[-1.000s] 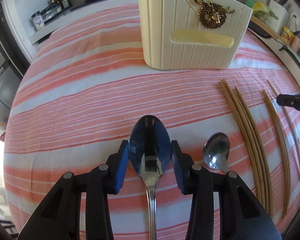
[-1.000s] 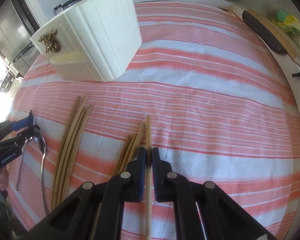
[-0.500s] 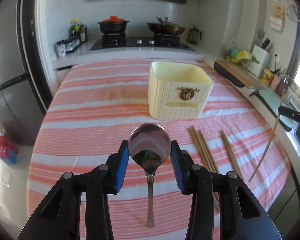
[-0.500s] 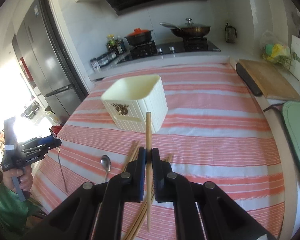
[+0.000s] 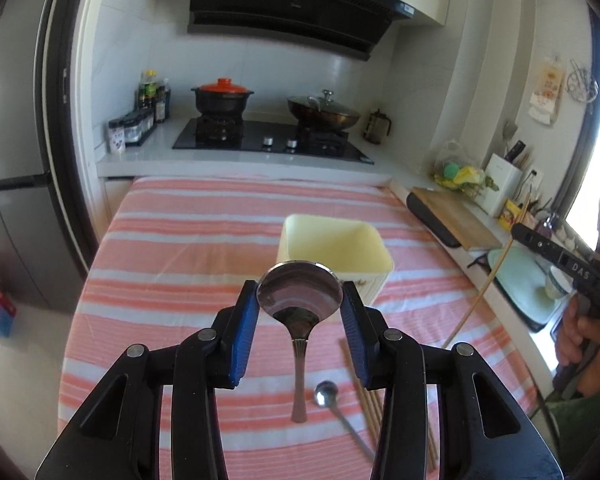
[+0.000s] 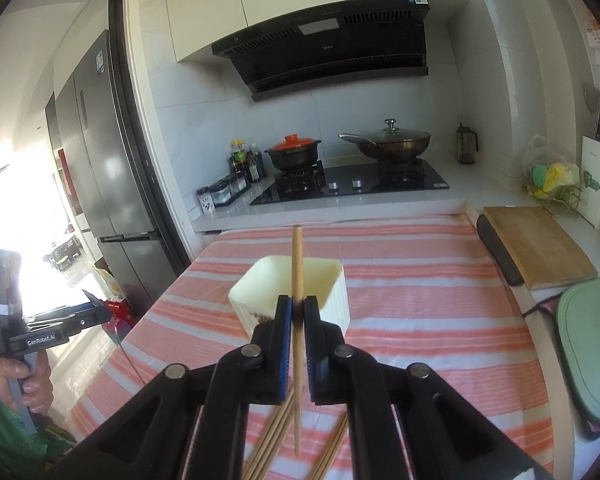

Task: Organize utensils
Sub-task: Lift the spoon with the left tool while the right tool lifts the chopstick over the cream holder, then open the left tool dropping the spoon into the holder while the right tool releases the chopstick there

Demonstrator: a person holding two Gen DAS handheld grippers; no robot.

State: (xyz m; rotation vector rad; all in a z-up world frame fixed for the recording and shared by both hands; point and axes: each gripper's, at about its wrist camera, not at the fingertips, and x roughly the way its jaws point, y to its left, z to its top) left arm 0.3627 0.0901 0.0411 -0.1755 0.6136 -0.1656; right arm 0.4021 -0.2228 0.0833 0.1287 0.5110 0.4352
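My left gripper (image 5: 300, 300) is shut on the bowl of a large steel spoon (image 5: 299, 294), whose handle hangs down above the table. Ahead of it stands the cream utensil holder (image 5: 332, 246), its top empty. A smaller spoon (image 5: 326, 394) and several wooden chopsticks (image 5: 370, 406) lie on the cloth below. My right gripper (image 6: 297, 308) is shut on one chopstick (image 6: 297, 264), held upright in the air in front of the cream utensil holder (image 6: 324, 280). More chopsticks (image 6: 276, 436) lie on the cloth below it. Each gripper shows at the edge of the other's view, held in a hand.
The striped tablecloth (image 5: 188, 248) covers the table. Behind it runs a counter with a stove (image 5: 268, 140), a red-lidded pot and a lidded pan. A wooden cutting board (image 6: 536, 252) and a green mat lie to the right. A fridge (image 6: 100, 152) stands left.
Both grippers have risen high off the table with the spoon and the chopstick and tilted up, so the kitchen wall now fills the views. The holder looks smaller and lower.
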